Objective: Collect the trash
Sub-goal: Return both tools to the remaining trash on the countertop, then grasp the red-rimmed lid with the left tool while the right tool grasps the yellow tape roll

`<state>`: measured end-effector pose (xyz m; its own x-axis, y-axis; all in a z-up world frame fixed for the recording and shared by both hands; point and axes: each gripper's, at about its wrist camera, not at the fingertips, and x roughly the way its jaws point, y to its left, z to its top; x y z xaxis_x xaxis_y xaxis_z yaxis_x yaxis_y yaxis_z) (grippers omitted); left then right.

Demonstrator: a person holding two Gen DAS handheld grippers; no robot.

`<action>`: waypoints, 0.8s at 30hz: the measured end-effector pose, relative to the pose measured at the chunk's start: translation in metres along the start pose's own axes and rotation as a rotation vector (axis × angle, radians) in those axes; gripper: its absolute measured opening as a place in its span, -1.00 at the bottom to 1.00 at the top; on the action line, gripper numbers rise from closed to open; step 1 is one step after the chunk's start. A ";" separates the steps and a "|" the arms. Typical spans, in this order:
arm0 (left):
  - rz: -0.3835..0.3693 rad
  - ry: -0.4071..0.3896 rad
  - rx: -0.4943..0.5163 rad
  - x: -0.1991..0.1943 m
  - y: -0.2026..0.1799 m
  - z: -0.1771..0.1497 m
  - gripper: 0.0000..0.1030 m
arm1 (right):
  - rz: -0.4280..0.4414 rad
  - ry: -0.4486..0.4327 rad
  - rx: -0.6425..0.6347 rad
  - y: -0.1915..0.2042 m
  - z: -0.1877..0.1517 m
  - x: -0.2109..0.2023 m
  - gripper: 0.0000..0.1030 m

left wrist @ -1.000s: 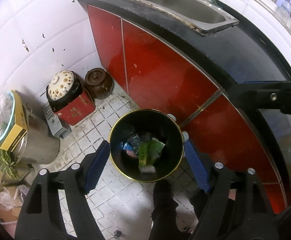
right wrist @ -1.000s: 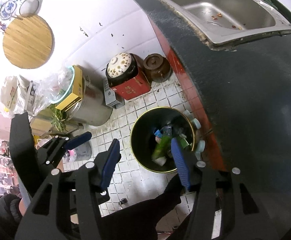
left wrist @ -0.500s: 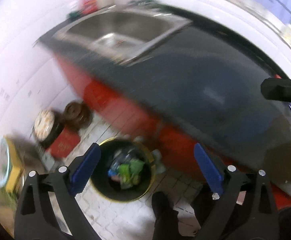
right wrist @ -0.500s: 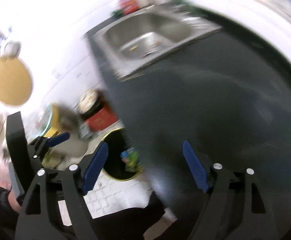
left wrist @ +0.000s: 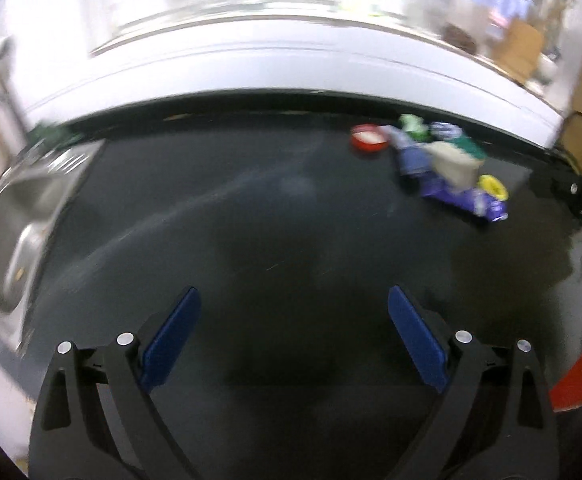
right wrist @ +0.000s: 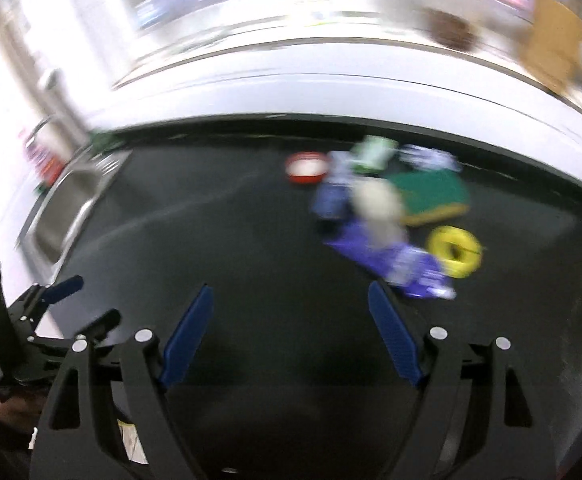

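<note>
Several pieces of trash (right wrist: 387, 216) lie bunched in a heap on the black bench (right wrist: 251, 264), in the upper right of both wrist views and well apart from either claw. Blur hides much, but the heap appears to include a red lid (right wrist: 306, 167), a purple wrapper (right wrist: 395, 260), a yellow ring (right wrist: 455, 251), a green pad (right wrist: 431, 190) and a pale lump (right wrist: 379, 210), packed so closely that several touch or overlap. None of it looks collected yet; judging by these views, the whole heap is left to pick up.

Left claw (left wrist: 291, 340) stands wide with nothing between its blue pads (left wrist: 169, 340), over bare bench at the bottom of its frame. Right claw (right wrist: 289, 336) is also spread and empty, its right pad nearest the purple wrapper but not touching it. From the right view, the left claw shows again at the lower left edge, held in a person's hand (right wrist: 7, 408).

Outward, a steel sink (left wrist: 15, 232) sits sunk in the bench at the left edge, and a white wall (left wrist: 291, 68) runs behind along the top. Nothing stands between the claws and the heap; the overlap of the pieces may make singling one out awkward.
</note>
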<state>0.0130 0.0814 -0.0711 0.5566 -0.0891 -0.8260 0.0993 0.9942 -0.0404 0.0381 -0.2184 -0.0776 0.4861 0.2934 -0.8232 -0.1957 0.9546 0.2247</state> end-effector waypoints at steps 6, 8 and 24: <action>-0.049 0.013 0.104 0.025 -0.055 0.028 0.78 | -0.075 -0.005 0.127 -0.078 -0.010 -0.007 0.50; -0.051 0.023 0.116 0.033 -0.060 0.034 0.78 | -0.086 -0.005 0.137 -0.084 -0.011 -0.005 0.50; -0.030 0.114 0.157 0.178 -0.070 0.106 0.78 | -0.136 0.126 0.230 -0.149 0.019 0.097 0.50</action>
<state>0.1927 -0.0102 -0.1553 0.4552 -0.1027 -0.8845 0.2468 0.9690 0.0145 0.1305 -0.3311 -0.1810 0.3822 0.1669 -0.9089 0.0690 0.9757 0.2082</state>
